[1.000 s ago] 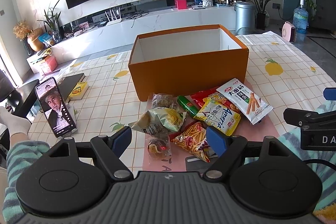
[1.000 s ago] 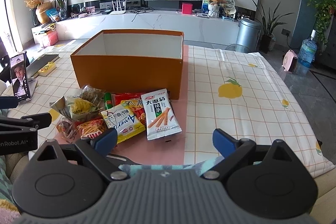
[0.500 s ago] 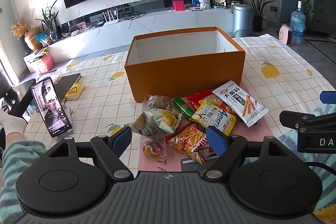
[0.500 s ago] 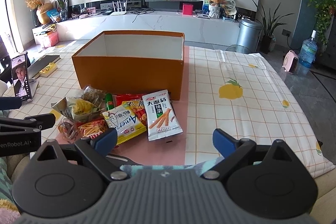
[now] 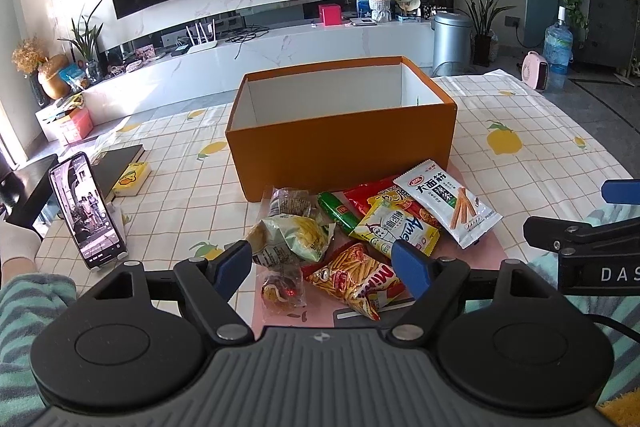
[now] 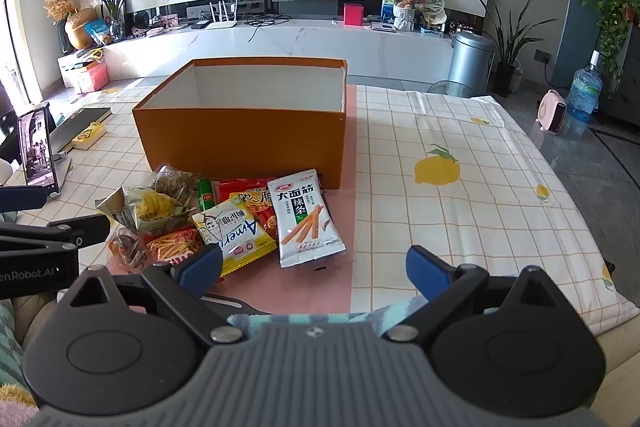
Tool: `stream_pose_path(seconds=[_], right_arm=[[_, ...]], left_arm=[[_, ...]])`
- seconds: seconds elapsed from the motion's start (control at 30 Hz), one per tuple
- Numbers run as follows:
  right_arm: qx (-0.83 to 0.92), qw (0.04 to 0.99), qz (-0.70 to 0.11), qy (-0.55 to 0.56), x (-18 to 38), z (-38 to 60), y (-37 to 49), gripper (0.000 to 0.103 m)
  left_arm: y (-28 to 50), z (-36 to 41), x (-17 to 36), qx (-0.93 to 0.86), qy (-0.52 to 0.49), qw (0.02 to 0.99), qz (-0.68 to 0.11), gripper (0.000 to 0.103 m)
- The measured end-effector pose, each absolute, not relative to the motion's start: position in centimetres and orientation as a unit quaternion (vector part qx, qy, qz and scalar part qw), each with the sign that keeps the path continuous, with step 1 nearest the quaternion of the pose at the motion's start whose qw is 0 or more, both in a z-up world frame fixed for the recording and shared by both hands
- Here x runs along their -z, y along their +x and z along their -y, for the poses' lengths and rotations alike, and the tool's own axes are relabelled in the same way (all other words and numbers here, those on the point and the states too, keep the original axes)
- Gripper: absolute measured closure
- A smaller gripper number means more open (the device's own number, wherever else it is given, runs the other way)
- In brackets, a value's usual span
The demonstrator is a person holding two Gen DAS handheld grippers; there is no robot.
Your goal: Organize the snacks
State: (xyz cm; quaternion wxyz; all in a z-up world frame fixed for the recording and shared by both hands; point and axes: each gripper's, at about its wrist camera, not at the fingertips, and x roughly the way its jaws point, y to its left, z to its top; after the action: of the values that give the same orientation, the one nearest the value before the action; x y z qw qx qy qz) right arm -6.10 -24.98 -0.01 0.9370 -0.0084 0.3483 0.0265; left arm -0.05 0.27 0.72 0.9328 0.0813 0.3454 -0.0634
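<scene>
An open orange box (image 5: pixel 340 147) stands on the table, white inside; it also shows in the right wrist view (image 6: pixel 240 139). Several snack packets lie in front of it: a white stick-snack pack (image 5: pixel 448 203) (image 6: pixel 306 219), a yellow pack (image 5: pixel 396 229) (image 6: pixel 234 235), a red fries pack (image 5: pixel 354 279) (image 6: pixel 174 247), a green-yellow pack (image 5: pixel 292 235) (image 6: pixel 146 209) and a green stick (image 5: pixel 338 213). My left gripper (image 5: pixel 322 263) is open, low over the near packets. My right gripper (image 6: pixel 314 267) is open, near the table's front edge, right of the pile.
A phone on a stand (image 5: pixel 86 211) plays video at the left. A dark book (image 5: pixel 116 167) and a yellow box (image 5: pixel 132 179) lie behind it. The lemon-print tablecloth (image 6: pixel 460 195) spreads to the right. A pink mat (image 6: pixel 320 287) lies under the snacks.
The left wrist view has shifted slightly, with the box and snacks a little lower-left in frame. The right gripper has barely moved. Both grippers stay open.
</scene>
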Motion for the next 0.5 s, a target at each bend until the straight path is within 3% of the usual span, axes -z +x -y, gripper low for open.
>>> stream_pose_path(seconds=[0.5], right_arm=[[-0.024,0.936,-0.352,-0.008,0.12,25.12,-5.97,0.007]], left_arm=[[0.37,-0.39,-0.29,0.083,0.063,0.929,-0.356,0.017]])
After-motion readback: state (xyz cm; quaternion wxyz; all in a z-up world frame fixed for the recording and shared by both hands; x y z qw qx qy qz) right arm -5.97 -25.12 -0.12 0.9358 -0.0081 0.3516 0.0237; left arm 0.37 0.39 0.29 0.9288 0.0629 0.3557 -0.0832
